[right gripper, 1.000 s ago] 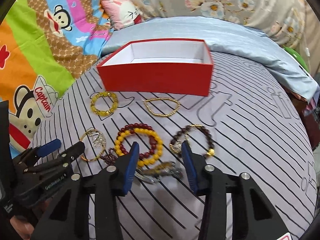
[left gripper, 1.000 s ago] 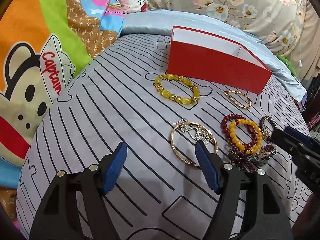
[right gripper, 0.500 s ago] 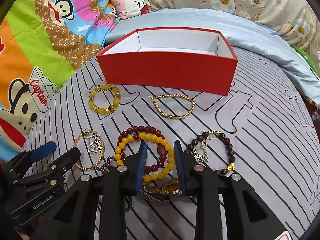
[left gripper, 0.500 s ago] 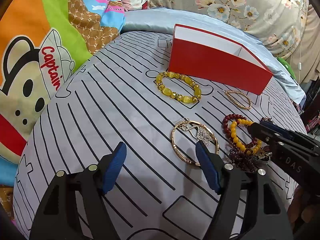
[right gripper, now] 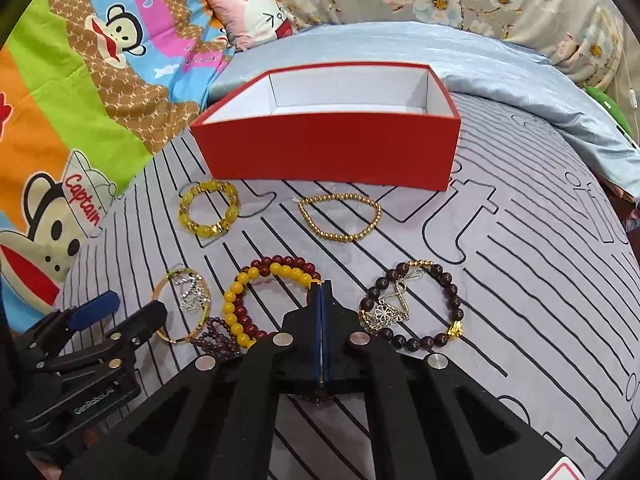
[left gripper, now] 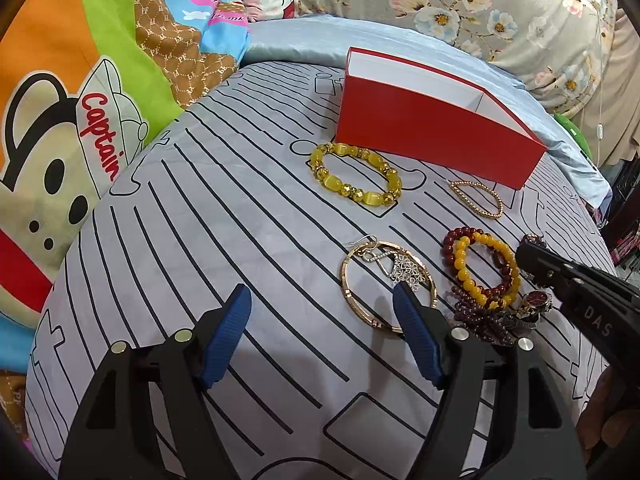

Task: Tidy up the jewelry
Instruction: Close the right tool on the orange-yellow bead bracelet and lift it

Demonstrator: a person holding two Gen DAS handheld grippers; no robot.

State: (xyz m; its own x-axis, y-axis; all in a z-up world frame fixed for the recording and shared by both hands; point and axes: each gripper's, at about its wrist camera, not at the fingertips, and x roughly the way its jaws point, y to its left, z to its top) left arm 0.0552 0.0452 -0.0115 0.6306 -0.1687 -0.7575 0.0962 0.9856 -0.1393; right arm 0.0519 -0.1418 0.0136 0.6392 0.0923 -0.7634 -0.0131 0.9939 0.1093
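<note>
A red box (right gripper: 328,148) with a white inside stands open at the back of the striped bed cover. In front of it lie a yellow stone bracelet (right gripper: 188,222), a thin gold bead bracelet (right gripper: 340,236), a gold bangle (left gripper: 348,292) with silver earrings, and a dark bead bracelet (right gripper: 448,280). My right gripper (right gripper: 322,292) is shut, its pads meeting over the right rim of the yellow and red bead bracelets (right gripper: 230,306); the pinched spot is hidden under the pads. My left gripper (left gripper: 322,292) hovers open just left of the bangle, nothing between its fingers.
A wristwatch (left gripper: 534,300) and a purple bead strand (left gripper: 476,316) lie bunched beside the bead bracelets. A cartoon blanket (left gripper: 80,80) rises on the left and a blue quilt (right gripper: 500,80) behind the box. A hand (left gripper: 608,412) shows at the lower right.
My right gripper's jaws have closed fully and it has come forward over the yellow and red bead bracelets. The left gripper has stayed where it was, still open.
</note>
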